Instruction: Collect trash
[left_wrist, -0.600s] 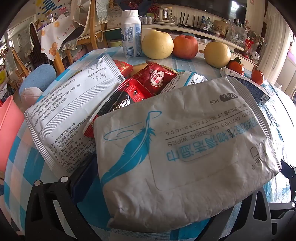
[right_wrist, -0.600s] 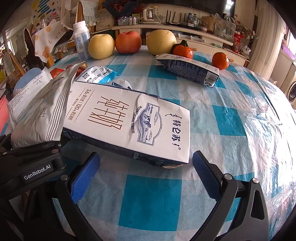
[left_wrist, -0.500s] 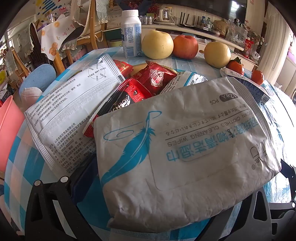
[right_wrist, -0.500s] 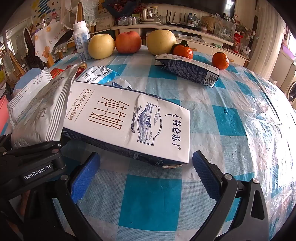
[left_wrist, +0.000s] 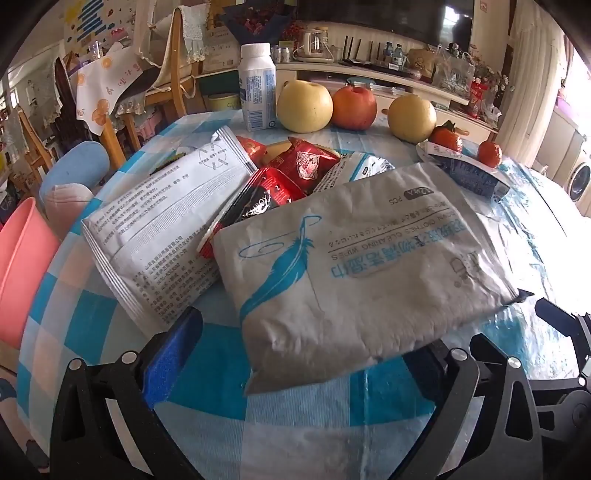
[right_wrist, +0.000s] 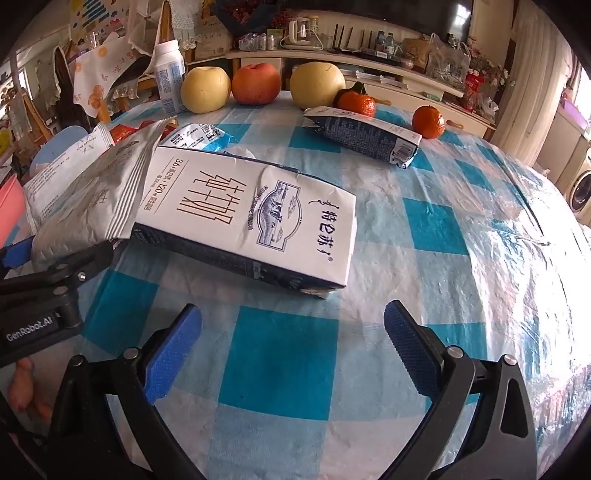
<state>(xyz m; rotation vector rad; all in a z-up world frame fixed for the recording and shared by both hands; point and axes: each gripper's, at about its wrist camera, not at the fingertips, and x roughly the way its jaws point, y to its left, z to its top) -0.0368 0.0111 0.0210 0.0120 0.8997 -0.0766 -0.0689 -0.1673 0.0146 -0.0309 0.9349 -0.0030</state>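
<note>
Early in the collecting, to judge from the amount of trash on the checked surface (right_wrist: 461, 236). Left gripper (left_wrist: 295, 354) low at the near edge, jaws spread wide and holding nothing, with the near end of the wipes pack (left_wrist: 354, 258) lying between them and partly over the right finger, hiding its pad. Probably the approach step on this pack: next move needs a push a little forward and then a closing on the soft near end, with care because the pack is limp and can fold or slip. Just left of it, a white printed sachet (left_wrist: 162, 225), and behind both a few red snack wrappers (left_wrist: 288, 177) in a loose pile. Right gripper (right_wrist: 291, 343) also open and empty, hovering over a blue square of the cloth. Flattened milk carton (right_wrist: 255, 218) just beyond the fingertips, lying flat, not yet between the jaws, its far left corner tucked under the wipes pack. For this one, a reach forward and a grip across the thin near edge. Second crushed carton (right_wrist: 364, 136) farther back to the right, near two oranges. Pink bin (left_wrist: 22, 266) at the left edge, beside the surface, likely the place for the trash. Fruit and a white bottle (left_wrist: 257, 88) along the far side, not trash.
</note>
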